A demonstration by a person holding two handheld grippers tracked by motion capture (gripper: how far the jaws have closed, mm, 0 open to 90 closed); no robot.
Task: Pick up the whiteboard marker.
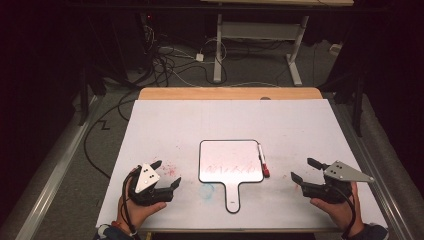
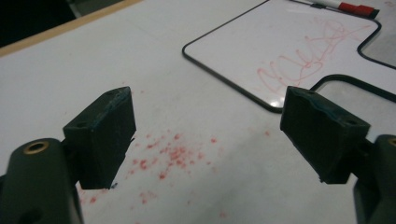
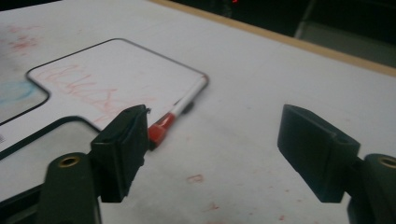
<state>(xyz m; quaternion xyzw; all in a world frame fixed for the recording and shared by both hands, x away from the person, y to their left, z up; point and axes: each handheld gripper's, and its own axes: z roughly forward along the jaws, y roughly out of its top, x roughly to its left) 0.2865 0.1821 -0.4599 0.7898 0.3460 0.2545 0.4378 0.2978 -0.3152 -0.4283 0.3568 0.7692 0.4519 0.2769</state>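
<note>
A small paddle-shaped whiteboard (image 1: 230, 160) with red scribbles lies flat in the middle of the table, handle toward me. The same whiteboard (image 2: 299, 46) (image 3: 93, 79) appears in both gripper views. A white marker with a red cap (image 1: 263, 161) (image 3: 175, 119) (image 2: 348, 6) lies along the board's right edge. My left gripper (image 1: 167, 174) rests low at the front left, open, nothing between its jaws. My right gripper (image 1: 304, 170) sits at the front right, open and empty, jaws pointing toward the marker.
A white sheet (image 1: 170, 125) covers the wooden table (image 1: 230, 93). Red ink specks (image 2: 163, 158) stain it near the left gripper, and a faint blue smudge (image 1: 207, 189) lies by the board's handle. Cables (image 1: 165, 65) and another table's legs (image 1: 260, 45) stand on the floor beyond.
</note>
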